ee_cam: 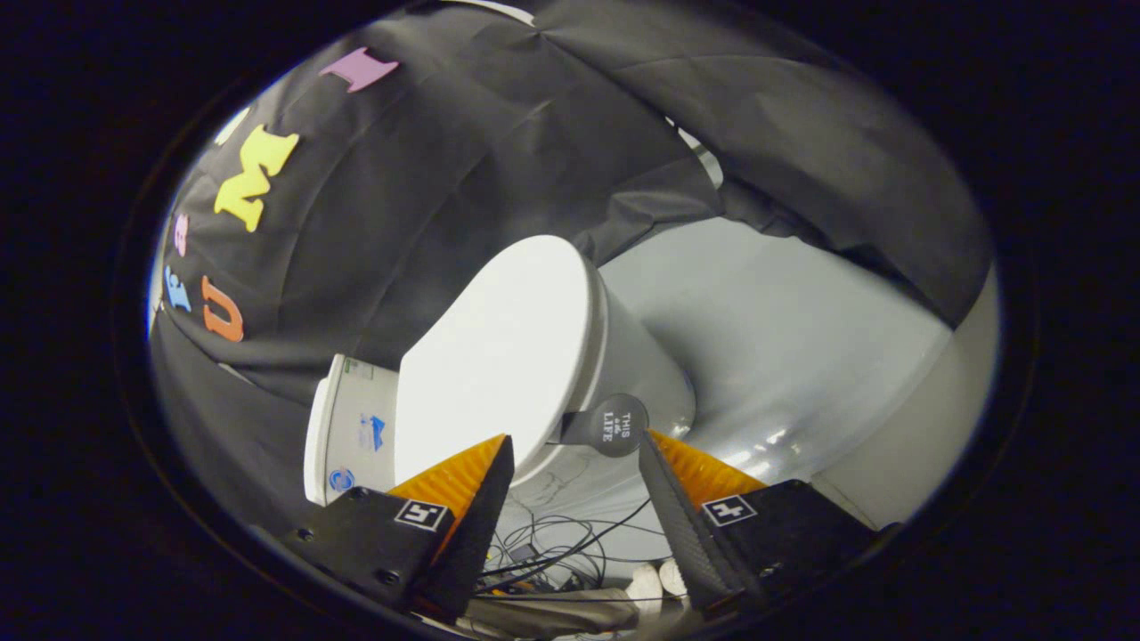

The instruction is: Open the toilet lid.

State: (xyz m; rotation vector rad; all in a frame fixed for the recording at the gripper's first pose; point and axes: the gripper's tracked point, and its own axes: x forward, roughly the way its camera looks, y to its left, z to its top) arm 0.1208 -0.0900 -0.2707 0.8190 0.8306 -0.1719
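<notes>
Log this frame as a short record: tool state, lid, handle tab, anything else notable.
tool: open, fingers spread, gripping nothing
lid: white toilet lid down on the bowl, not yet lifted
handle tab: dark round tab sticking out from the lid's edge, between the fingertips, nearer the right finger; contact cannot be told
tank: white tank beyond the left finger
cables: loose cables on the floor between the fingers

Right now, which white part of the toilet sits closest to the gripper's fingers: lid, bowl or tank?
The lid: its front edge and grey tab lie between the open gripper fingertips.
</notes>
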